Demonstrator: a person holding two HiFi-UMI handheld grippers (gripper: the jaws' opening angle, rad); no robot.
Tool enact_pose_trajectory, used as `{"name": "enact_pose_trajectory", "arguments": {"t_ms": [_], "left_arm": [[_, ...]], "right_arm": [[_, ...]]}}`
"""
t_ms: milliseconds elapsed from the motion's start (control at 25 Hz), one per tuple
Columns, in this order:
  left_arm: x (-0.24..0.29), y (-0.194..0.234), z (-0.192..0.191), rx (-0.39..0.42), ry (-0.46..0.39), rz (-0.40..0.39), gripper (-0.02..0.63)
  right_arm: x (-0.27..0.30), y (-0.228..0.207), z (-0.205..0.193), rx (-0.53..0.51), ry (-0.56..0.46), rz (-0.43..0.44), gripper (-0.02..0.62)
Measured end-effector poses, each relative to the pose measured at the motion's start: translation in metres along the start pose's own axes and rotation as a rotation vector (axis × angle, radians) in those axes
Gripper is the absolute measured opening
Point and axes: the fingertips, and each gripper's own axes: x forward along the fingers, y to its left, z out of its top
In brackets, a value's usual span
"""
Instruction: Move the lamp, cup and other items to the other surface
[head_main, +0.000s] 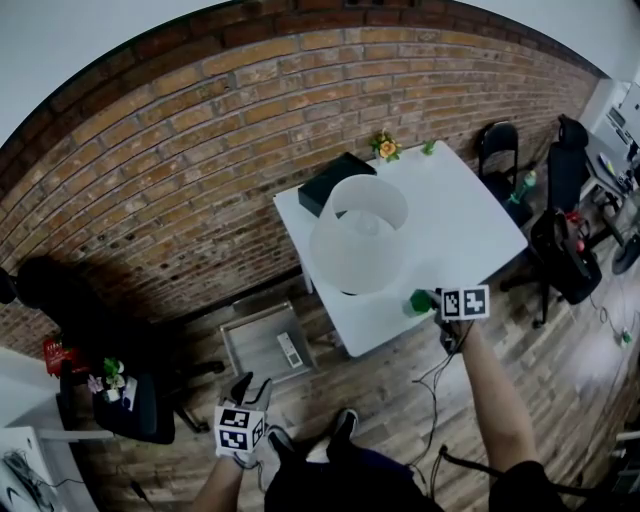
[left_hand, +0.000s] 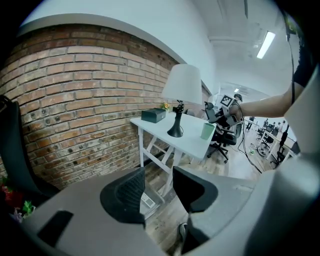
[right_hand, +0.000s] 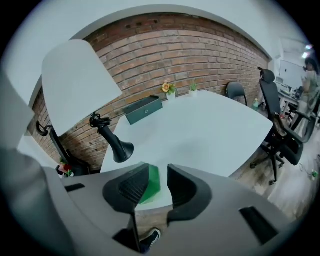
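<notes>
A lamp (head_main: 358, 232) with a white shade and black stand stands on the white table (head_main: 460, 220) by the brick wall. A green cup (head_main: 420, 300) stands on the table's near edge. My right gripper (head_main: 438, 305) is at that edge. In the right gripper view the cup (right_hand: 152, 181) sits between the jaws of the gripper (right_hand: 158, 175), close to the left pad, with a gap to the right one. My left gripper (head_main: 252, 385) hangs low over the wooden floor, well left of the table. Its jaws (left_hand: 158, 185) stand slightly apart with nothing between them. From there the lamp (left_hand: 182, 85) and cup (left_hand: 207, 130) are far off.
A dark green box (head_main: 335, 182), a small flower pot (head_main: 385, 147) and a tiny plant (head_main: 428, 147) stand at the table's far side. A grey tray (head_main: 265, 340) lies on the floor beside the table. Black office chairs (head_main: 560, 230) stand right; another chair (head_main: 110, 385) is at left.
</notes>
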Motion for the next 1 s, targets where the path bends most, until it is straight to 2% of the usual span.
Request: {"name": "enact_pose_trajectory", "arguments": {"t_ms": [160,320,480,680,840,960,1000], "left_arm": [[-0.004,0.000,-0.002,0.006,0.000,-0.009,0.173],[-0.008,-0.002,0.006,0.024,-0.019,-0.039,0.173],[-0.020,0.008,0.016,0.050,-0.048,-0.069,0.173],[-0.045,0.029,0.027,0.108,-0.095,-0.084,0.173],[-0.069,0.053,0.025,0.140,-0.128,-0.093,0.173],[-0.084,0.076,0.013,0.138,-0.139,-0.091,0.172],[-0.090,0.083,0.011,0.140,-0.141,-0.086,0.173]], "right_arm": [[-0.024,0.007,0.006,-0.016,-0.084,-0.021,0.110],[-0.069,0.022,0.018,-0.155,-0.237,-0.115,0.069],[-0.114,0.068,0.020,-0.263,-0.402,-0.161,0.054],[-0.145,0.134,0.000,-0.284,-0.533,-0.157,0.043],[-0.145,0.193,-0.023,-0.317,-0.551,-0.146,0.012],[-0.134,0.238,-0.038,-0.345,-0.542,-0.103,0.017],[-0.128,0.254,-0.042,-0.352,-0.538,-0.086,0.036]]}}
